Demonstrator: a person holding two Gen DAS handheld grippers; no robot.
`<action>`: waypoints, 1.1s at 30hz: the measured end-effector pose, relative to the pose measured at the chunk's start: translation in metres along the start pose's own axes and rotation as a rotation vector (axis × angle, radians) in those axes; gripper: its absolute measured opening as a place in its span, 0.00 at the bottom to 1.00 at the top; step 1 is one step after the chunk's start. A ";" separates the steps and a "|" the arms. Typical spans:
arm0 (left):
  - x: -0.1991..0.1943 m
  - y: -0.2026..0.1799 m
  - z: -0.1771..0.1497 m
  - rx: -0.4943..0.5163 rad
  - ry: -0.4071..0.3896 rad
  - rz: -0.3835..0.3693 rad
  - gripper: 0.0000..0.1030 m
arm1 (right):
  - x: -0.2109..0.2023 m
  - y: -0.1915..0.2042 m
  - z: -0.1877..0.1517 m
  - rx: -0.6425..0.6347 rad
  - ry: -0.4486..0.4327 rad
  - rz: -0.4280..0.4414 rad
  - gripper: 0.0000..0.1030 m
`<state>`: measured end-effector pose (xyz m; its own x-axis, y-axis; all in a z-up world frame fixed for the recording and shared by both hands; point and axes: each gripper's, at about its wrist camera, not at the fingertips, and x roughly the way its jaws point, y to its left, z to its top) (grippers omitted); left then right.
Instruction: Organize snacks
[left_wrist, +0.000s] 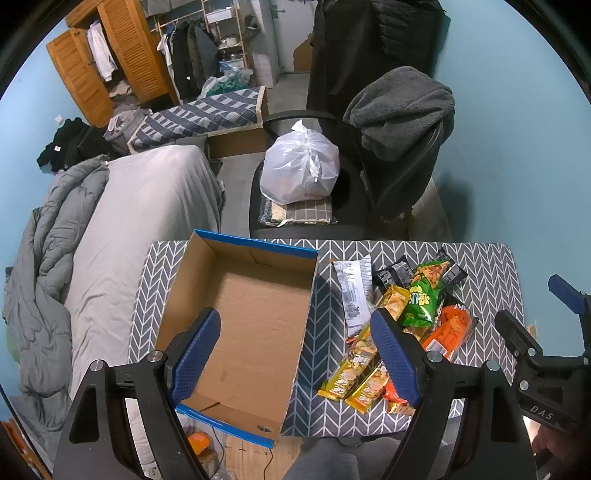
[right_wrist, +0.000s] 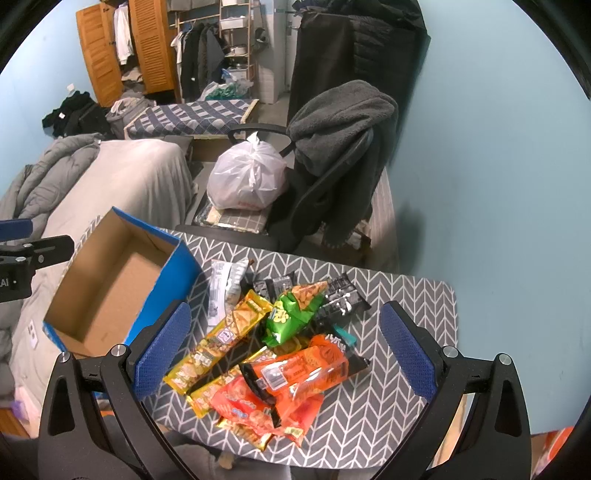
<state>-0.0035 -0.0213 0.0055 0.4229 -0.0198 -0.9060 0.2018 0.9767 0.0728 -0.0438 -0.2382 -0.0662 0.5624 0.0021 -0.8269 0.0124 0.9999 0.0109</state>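
An empty cardboard box (left_wrist: 251, 325) with blue outer sides stands on the left of a small table; it also shows in the right wrist view (right_wrist: 110, 291). A pile of snack packets lies to its right: a green bag (right_wrist: 291, 314), yellow bars (right_wrist: 221, 343), orange packets (right_wrist: 306, 373), black packets (right_wrist: 343, 295) and a white wrapper (right_wrist: 221, 291). My left gripper (left_wrist: 295, 354) is open and empty, above the box's right wall. My right gripper (right_wrist: 284, 354) is open and empty, spread above the snack pile.
The table (right_wrist: 388, 417) has a grey chevron cloth. Behind it an office chair (left_wrist: 306, 221) carries a white plastic bag (left_wrist: 299, 166) and a grey fleece. A bed (left_wrist: 147, 206) with a grey duvet lies left. A blue wall (right_wrist: 498, 184) is on the right.
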 end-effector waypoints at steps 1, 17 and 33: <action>0.000 0.000 0.000 0.000 0.001 0.000 0.82 | 0.000 0.000 0.000 -0.001 0.001 0.001 0.98; 0.000 -0.001 0.000 -0.002 0.002 0.001 0.82 | -0.001 -0.003 -0.002 -0.002 0.002 0.004 0.98; 0.000 -0.003 -0.002 -0.001 0.003 0.000 0.82 | 0.000 -0.005 -0.004 0.001 0.009 0.004 0.98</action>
<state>-0.0055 -0.0235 0.0047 0.4199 -0.0195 -0.9074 0.2008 0.9770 0.0719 -0.0467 -0.2430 -0.0686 0.5547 0.0062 -0.8320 0.0113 0.9998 0.0150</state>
